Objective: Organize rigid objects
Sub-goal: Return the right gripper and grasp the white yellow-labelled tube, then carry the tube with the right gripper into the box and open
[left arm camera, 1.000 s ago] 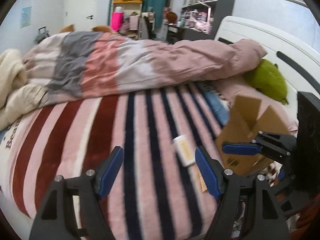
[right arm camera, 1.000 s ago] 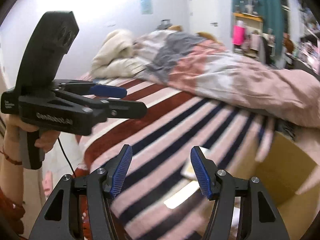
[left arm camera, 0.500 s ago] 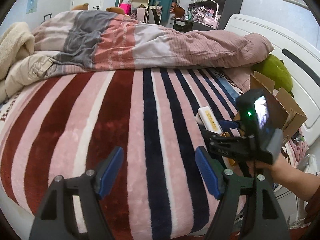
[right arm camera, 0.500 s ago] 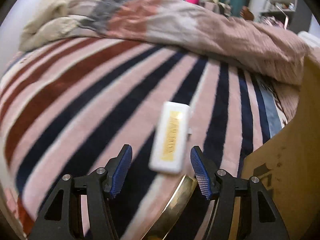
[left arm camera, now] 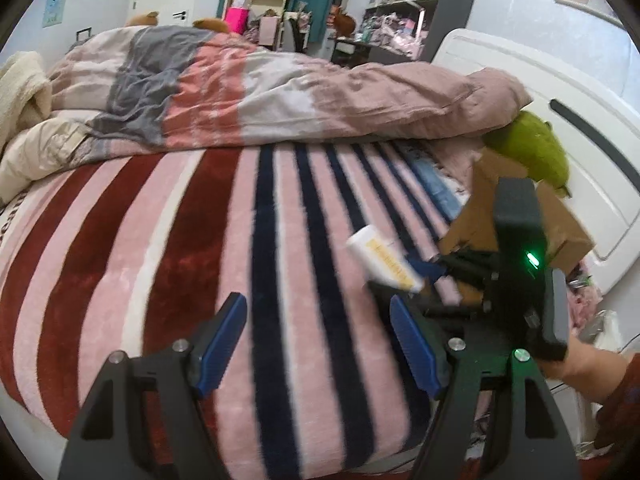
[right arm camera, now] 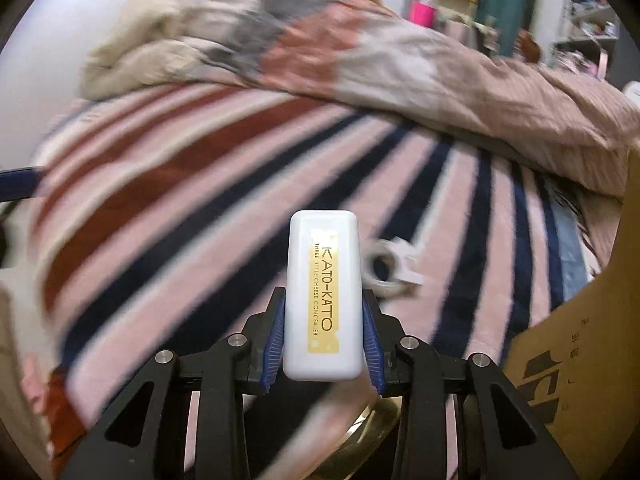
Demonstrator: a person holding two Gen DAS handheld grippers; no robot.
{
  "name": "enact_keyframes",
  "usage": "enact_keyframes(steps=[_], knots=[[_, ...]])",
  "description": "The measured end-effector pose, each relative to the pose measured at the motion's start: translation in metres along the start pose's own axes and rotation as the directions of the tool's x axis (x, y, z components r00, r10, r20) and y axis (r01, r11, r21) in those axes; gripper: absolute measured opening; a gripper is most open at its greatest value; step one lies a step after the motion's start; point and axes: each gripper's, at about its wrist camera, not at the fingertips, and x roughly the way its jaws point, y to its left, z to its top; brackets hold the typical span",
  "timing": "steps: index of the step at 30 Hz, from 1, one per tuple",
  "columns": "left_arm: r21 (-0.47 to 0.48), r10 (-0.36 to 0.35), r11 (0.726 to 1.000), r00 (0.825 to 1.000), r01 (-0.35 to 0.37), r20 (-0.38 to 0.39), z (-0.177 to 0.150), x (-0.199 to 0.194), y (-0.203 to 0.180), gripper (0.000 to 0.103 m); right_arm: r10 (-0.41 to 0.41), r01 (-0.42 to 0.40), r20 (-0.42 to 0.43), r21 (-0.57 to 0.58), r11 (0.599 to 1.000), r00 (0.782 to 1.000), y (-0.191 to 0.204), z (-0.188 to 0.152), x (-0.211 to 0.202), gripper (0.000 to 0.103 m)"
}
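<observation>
A white oblong concealer case (right arm camera: 322, 300) with a gold label stands between the blue pads of my right gripper (right arm camera: 324, 308). Its jaws are closing and the pads press on both long sides of the case. In the left wrist view the same case (left arm camera: 384, 260) sticks out of the right gripper (left arm camera: 424, 276), just above the striped blanket (left arm camera: 200, 240) and beside the cardboard box (left arm camera: 480, 216). My left gripper (left arm camera: 316, 312) hangs open over the blanket's near edge with nothing between its fingers.
A small white ring-shaped item (right arm camera: 390, 268) lies on the blanket just right of the case. The open cardboard box (right arm camera: 592, 352) stands at the right. A rumpled duvet (left arm camera: 280, 92) runs along the far side, with a green plush (left arm camera: 532, 148) by the white headboard (left arm camera: 560, 92).
My right gripper dropped toward the blanket and its jaws came in around the white case. The left gripper sank a little and stayed open.
</observation>
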Motion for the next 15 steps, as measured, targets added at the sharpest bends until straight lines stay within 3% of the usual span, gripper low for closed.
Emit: enact_keyframes(steps=[6,7,8,11,15], knots=[[-0.004,-0.117,0.993,0.992,0.117,0.049,0.033,-0.009,-0.037,0.070,0.213,-0.206,0.087,-0.081,0.975,0.973,0.020,0.018,-0.068,0.031],[0.000,-0.140,0.990,0.989,0.140,0.056,0.040,-0.010,-0.044,0.068,0.231,-0.223,0.098,-0.081,0.971,0.968,0.019,0.020,-0.077,0.031],[0.012,-0.160,0.987,0.985,0.160,0.057,0.048,-0.010,-0.054,0.059,0.245,-0.237,0.110,-0.080,0.968,0.963,0.016,0.022,-0.086,0.031],[0.052,-0.149,0.988,0.988,0.147,0.036,0.067,-0.002,-0.082,0.038,0.240,-0.232,0.158,-0.072,0.970,0.958,-0.001,0.025,-0.110,0.031],[0.112,-0.205,0.973,0.979,0.203,0.007,0.086,0.013,-0.123,0.035,0.196,-0.196,0.209,-0.020,0.980,0.958,-0.040,0.016,-0.135,0.031]])
